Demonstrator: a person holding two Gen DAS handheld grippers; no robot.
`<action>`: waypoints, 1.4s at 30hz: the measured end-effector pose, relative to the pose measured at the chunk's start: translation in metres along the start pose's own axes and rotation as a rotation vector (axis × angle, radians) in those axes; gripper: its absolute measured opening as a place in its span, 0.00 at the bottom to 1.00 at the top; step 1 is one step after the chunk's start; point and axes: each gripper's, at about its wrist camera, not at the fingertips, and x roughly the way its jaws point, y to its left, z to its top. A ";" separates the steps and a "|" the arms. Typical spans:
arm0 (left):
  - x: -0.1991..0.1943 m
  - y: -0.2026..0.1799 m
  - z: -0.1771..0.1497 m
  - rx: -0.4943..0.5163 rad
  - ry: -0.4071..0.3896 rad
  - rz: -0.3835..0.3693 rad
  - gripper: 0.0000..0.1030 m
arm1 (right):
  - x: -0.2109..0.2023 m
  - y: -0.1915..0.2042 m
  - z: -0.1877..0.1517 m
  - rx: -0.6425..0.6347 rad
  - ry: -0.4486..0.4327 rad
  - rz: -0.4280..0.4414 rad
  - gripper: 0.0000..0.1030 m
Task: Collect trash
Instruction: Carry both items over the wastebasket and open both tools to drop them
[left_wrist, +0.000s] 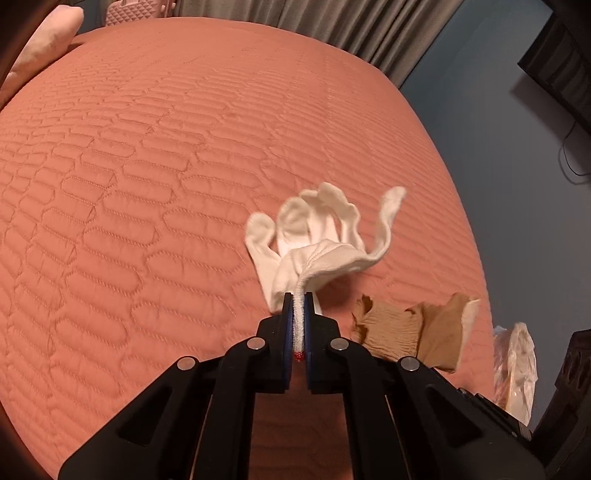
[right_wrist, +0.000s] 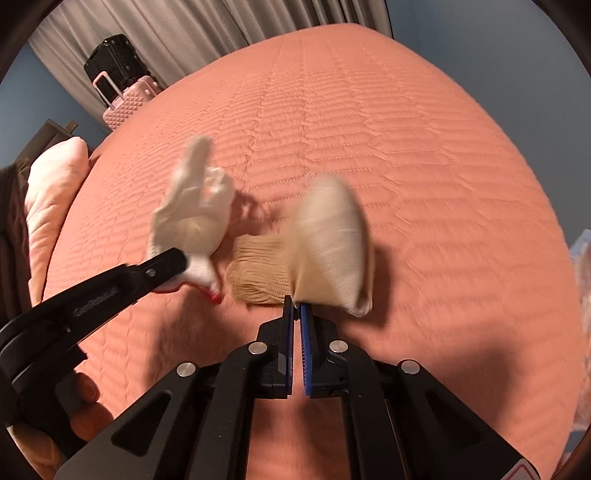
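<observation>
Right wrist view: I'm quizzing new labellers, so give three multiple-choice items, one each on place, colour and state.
1. Where does the beige ribbed sock lie?
A on the floor
B on the salmon quilted bedspread
C on the pillow

2. What colour is the knit glove?
A white
B black
C green

3. How is the left gripper?
A wide open
B shut on nothing
C shut on the glove's cuff

Answers: 1 B, the sock rests on the quilting before the right gripper. 2 A, its fabric shows white in both views. 3 C, the cuff sits pinched between the pads.
</observation>
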 end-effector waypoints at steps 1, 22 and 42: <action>-0.004 -0.004 -0.004 0.005 0.001 -0.004 0.04 | -0.008 -0.001 -0.004 0.001 -0.010 0.001 0.04; -0.107 -0.121 -0.069 0.204 -0.068 -0.109 0.04 | -0.191 -0.068 -0.045 0.099 -0.270 0.003 0.04; -0.144 -0.261 -0.114 0.479 -0.104 -0.258 0.04 | -0.328 -0.175 -0.084 0.233 -0.486 -0.083 0.04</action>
